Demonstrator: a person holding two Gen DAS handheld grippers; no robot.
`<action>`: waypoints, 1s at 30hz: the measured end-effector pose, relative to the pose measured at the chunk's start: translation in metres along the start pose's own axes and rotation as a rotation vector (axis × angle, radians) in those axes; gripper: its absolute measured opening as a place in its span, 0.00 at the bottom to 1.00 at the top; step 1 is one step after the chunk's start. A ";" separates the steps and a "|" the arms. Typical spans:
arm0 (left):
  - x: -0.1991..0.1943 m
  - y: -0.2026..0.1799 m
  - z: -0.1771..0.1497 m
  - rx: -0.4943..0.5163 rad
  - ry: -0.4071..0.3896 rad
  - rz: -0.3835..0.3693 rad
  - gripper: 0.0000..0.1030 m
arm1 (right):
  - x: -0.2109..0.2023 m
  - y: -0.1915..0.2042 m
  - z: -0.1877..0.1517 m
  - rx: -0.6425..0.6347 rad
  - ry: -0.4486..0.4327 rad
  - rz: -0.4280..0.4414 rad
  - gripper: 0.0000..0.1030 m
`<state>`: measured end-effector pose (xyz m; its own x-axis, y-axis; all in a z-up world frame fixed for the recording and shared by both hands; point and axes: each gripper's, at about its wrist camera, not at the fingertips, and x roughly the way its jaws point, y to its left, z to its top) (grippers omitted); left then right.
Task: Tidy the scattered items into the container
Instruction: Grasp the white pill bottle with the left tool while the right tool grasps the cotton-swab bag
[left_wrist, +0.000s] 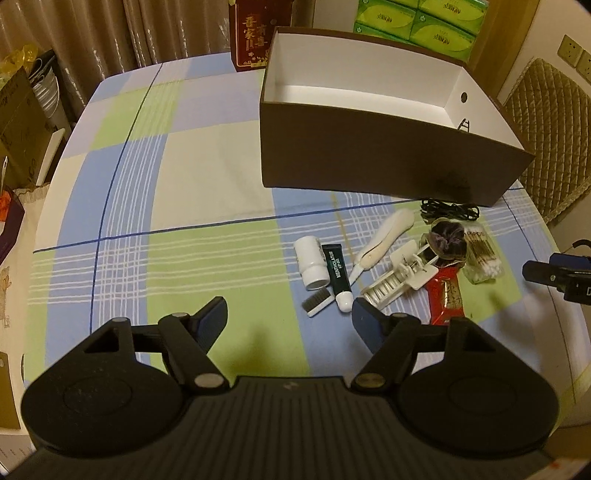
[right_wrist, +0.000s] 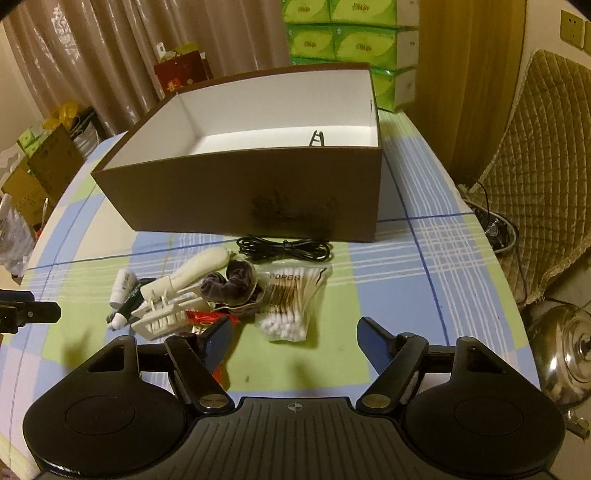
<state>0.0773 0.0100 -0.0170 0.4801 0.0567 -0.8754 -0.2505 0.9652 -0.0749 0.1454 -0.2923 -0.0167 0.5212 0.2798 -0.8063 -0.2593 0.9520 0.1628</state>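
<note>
I'm hovering both the left gripper (left_wrist: 288, 321) and the right gripper (right_wrist: 295, 338) wide and empty; the clutter's piled at twelve o'clock beside the brown box (right_wrist: 240, 192), with the cotton swabs (right_wrist: 291, 299) nearest.

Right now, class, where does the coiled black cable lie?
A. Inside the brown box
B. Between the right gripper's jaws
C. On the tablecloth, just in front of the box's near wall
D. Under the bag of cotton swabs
C: the black cable lies on the tablecloth against the foot of the brown box, beyond the bag of cotton swabs.
</note>
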 end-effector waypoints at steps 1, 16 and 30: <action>0.001 0.000 0.000 0.001 0.002 0.000 0.69 | 0.001 0.000 0.000 -0.001 0.001 0.000 0.69; 0.018 0.001 0.005 0.000 0.033 -0.001 0.69 | 0.028 -0.001 0.002 -0.009 0.037 0.024 0.59; 0.040 0.008 0.012 -0.007 0.066 -0.005 0.63 | 0.085 -0.009 0.015 -0.006 0.087 0.015 0.27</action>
<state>0.1049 0.0233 -0.0471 0.4248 0.0349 -0.9046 -0.2548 0.9635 -0.0825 0.2038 -0.2751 -0.0780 0.4449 0.2821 -0.8500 -0.2714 0.9469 0.1722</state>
